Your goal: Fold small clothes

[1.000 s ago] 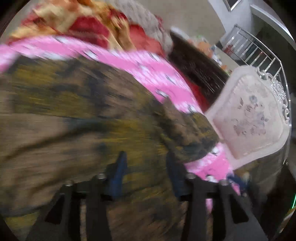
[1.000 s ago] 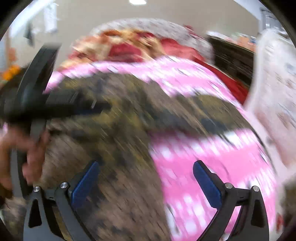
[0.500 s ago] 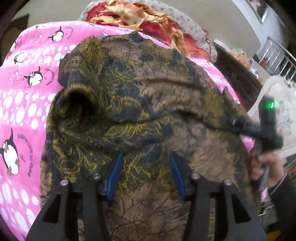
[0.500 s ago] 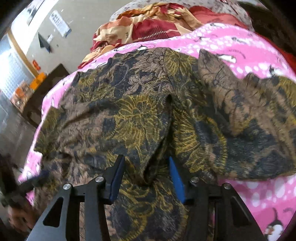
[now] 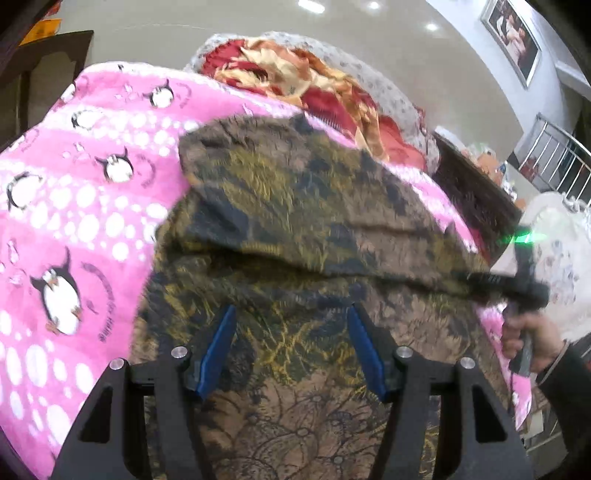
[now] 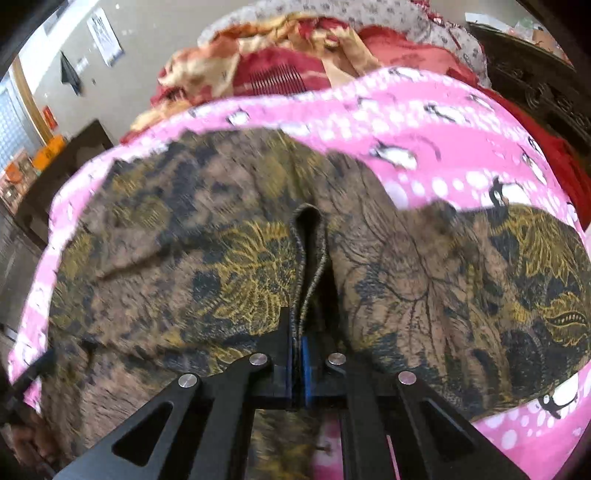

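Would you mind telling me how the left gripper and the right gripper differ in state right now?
The right gripper is shut, pinching a raised fold of the brown patterned garment; the left gripper has its jaws apart and opening, gripping nothing. Cloth sticks up from the right gripper's pads, whereas the garment lies flat beneath the left gripper. Both have blue pads and are over the same garment.

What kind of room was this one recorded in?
Probably a bedroom in a home: a pink penguin blanket covers a bed, crumpled red bedding lies behind it, and a framed picture hangs on the wall.
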`<action>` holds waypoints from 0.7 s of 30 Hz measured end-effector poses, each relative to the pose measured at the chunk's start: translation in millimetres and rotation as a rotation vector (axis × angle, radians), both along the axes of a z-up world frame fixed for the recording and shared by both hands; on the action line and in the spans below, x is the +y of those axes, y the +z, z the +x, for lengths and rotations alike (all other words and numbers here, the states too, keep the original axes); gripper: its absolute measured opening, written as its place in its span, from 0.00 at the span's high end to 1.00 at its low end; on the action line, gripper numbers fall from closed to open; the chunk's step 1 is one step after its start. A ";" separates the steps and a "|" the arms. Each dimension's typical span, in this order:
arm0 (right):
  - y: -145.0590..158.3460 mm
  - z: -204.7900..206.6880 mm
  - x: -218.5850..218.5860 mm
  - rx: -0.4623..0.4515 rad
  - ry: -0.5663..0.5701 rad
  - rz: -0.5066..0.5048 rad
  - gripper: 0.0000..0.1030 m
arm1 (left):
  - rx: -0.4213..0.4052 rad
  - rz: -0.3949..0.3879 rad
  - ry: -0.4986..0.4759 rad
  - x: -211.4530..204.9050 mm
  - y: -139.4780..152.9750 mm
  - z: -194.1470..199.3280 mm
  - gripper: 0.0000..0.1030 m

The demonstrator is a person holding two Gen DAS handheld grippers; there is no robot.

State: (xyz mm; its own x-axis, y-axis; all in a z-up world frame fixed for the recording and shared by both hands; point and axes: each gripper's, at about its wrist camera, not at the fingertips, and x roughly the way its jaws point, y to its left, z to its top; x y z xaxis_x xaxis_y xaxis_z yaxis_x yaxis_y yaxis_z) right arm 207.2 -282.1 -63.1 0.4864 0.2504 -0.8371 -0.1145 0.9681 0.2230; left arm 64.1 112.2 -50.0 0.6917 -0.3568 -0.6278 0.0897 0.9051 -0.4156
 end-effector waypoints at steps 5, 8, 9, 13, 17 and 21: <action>12.7 -3.5 -5.4 -0.031 -0.016 0.016 0.87 | -0.057 0.062 0.021 5.9 37.5 33.8 0.41; 41.5 -20.6 -13.7 -0.144 -0.052 -0.001 0.51 | -0.048 0.085 0.032 2.7 50.2 79.4 0.40; 50.2 -26.5 -16.1 -0.183 -0.060 0.010 0.47 | -0.042 0.093 0.041 0.8 50.0 91.3 0.40; 53.3 -21.7 1.2 -0.201 -0.017 0.013 0.47 | 0.013 0.166 0.081 -14.9 27.7 143.0 0.41; 33.2 3.7 27.4 -0.192 0.023 0.011 0.47 | 0.042 0.294 0.119 -27.4 -13.1 163.1 0.42; -18.9 39.8 33.3 -0.092 -0.001 -0.013 0.47 | 0.073 0.134 0.201 8.0 -27.3 166.1 0.60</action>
State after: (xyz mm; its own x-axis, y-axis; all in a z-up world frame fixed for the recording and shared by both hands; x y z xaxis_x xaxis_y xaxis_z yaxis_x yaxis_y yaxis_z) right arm 247.0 -248.8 -82.0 0.5614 0.2388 -0.7923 -0.1325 0.9710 0.1988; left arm 230.3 120.2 -77.3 0.6911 -0.1270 -0.7115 -0.1235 0.9492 -0.2894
